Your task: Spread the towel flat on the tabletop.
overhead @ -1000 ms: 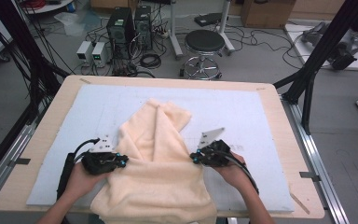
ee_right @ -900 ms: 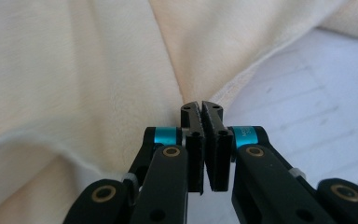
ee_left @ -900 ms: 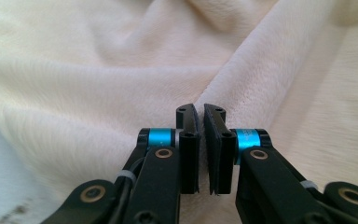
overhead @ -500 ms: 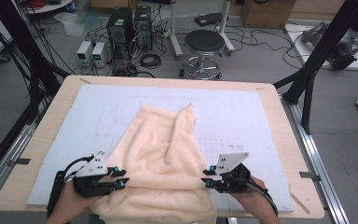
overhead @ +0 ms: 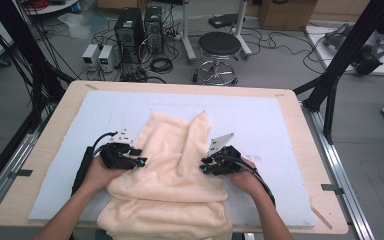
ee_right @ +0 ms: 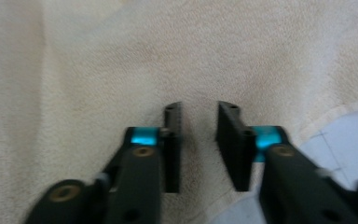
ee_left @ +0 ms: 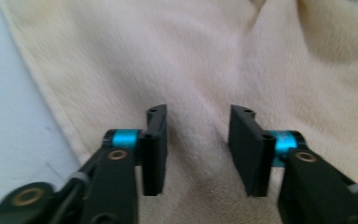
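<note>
Each hand carries a black two-jaw gripper, the left gripper [overhead: 141, 162] and the right gripper [overhead: 203, 166], with flat rectangular black jaw plates fixed by small screws, bright blue anodised collars and brass-coloured pivot pins on the linkage arms. A pale grey three-cornered plate sits on top of each, and a black cable trails back along each bare, sleeveless forearm.

Grey floor [overhead: 280, 65] with black stool [overhead: 220, 45], computer towers [overhead: 140, 25], tangled cables [overhead: 162, 64].
</note>
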A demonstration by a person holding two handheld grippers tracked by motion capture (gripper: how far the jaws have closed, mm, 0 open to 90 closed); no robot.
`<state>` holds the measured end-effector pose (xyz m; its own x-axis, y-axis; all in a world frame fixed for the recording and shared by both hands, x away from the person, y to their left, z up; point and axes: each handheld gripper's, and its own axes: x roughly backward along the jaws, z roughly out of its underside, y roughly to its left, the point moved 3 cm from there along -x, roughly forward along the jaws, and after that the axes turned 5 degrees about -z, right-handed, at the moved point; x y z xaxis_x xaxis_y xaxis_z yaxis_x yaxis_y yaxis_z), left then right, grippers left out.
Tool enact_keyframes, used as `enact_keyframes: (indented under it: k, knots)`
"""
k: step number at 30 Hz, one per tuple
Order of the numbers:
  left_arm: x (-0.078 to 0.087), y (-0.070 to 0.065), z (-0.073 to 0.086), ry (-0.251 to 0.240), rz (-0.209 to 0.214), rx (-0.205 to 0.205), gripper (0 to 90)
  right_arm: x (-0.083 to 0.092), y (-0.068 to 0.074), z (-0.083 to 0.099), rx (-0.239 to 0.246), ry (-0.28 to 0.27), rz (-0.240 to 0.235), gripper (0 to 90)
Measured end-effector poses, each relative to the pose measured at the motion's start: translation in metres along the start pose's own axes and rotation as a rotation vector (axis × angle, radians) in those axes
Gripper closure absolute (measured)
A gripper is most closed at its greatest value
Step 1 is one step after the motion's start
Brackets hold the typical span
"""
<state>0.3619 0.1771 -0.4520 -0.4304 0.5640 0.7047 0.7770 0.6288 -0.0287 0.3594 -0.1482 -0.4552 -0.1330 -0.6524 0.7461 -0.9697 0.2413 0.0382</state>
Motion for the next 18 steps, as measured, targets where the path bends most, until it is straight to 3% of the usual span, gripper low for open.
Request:
enact_keyframes:
  k: [1, 2, 4, 8, 9, 10, 12, 13, 14, 16, 17, 18]
  knots:
    - [-0.003, -0.001, 0.002, 0.019, 0.004, -0.008, 62.9, 0.000, 0.000, 0.000, 0.000, 0.000, 0.000, 83.2]
    - [-0.002, -0.004, 0.002, 0.016, -0.020, -0.035, 66.1, 0.001, 0.001, 0.001, -0.004, 0.007, -0.017, 86.1]
    - [-0.001, -0.008, 0.001, 0.027, -0.040, -0.056, 82.8, 0.008, 0.004, 0.003, 0.007, 0.034, -0.001, 87.5]
    - [0.007, -0.015, 0.007, 0.027, -0.076, -0.067, 84.4, 0.020, 0.013, 0.011, 0.008, 0.064, 0.021, 87.6]
    - [0.011, -0.016, 0.010, 0.016, -0.070, -0.058, 84.5, 0.026, 0.017, 0.014, 0.012, 0.056, 0.028, 87.6]
    - [0.015, -0.019, 0.014, -0.002, -0.050, -0.037, 84.5, 0.038, 0.029, 0.021, -0.001, 0.019, 0.005, 87.6]
    - [0.022, -0.028, 0.022, -0.024, -0.009, -0.016, 84.5, 0.041, 0.037, 0.024, 0.006, 0.016, -0.005, 87.6]
    - [0.024, -0.035, 0.025, -0.013, 0.005, -0.022, 84.4, 0.043, 0.045, 0.026, 0.013, 0.023, -0.021, 87.4]
    - [0.027, -0.042, 0.028, -0.014, 0.020, -0.036, 83.6, 0.045, 0.063, 0.027, 0.042, 0.037, -0.065, 86.0]
    - [0.033, -0.053, 0.030, -0.017, 0.040, -0.054, 81.9, 0.047, 0.070, 0.027, 0.052, 0.036, -0.073, 84.1]
    - [0.036, -0.055, 0.029, -0.024, 0.042, -0.057, 75.5, 0.054, 0.074, 0.023, 0.053, 0.013, -0.062, 79.3]
    - [0.040, -0.055, 0.026, -0.037, 0.040, -0.061, 75.5, 0.054, 0.074, 0.023, 0.053, 0.013, -0.062, 79.3]
